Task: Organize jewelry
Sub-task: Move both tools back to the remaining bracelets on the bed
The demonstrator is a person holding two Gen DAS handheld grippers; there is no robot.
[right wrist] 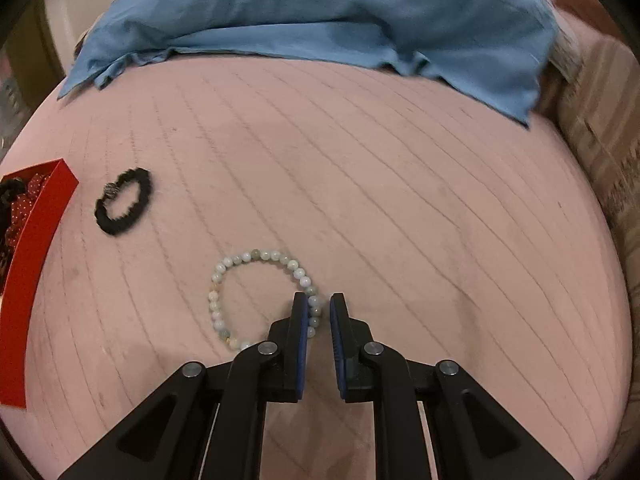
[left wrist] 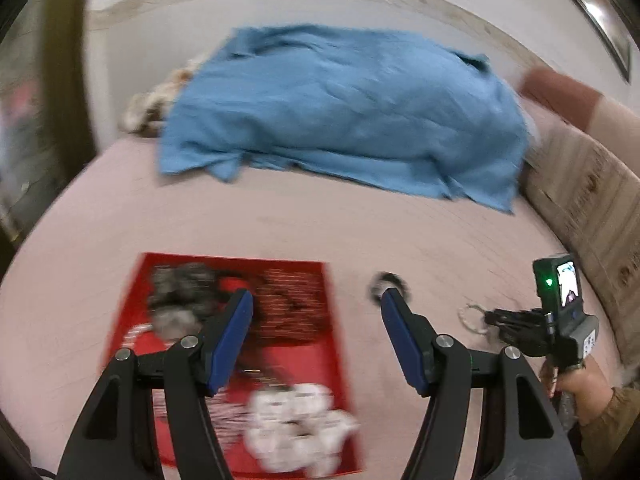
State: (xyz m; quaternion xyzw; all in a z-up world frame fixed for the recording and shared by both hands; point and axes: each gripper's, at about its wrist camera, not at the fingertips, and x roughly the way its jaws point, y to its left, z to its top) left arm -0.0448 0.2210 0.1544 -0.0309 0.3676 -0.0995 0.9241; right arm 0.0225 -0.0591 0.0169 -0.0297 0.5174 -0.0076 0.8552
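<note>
Right gripper [right wrist: 319,309] jaws, nearly closed, straddle the pale bead bracelet [right wrist: 256,300] at its four o'clock on the pink bed [right wrist: 400,200]; blue cloth [right wrist: 320,12] lies at twelve o'clock. Left gripper [left wrist: 316,306] jaws stand open, empty.

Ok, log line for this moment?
left gripper: open, empty | right gripper: closing around pale beaded bracelet | black scrunchie: loose beside red box

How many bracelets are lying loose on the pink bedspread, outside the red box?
2: a pale beaded bracelet with the right gripper straddling its beads, and a black bracelet nearer the red box. Others may be inside the box.
</note>
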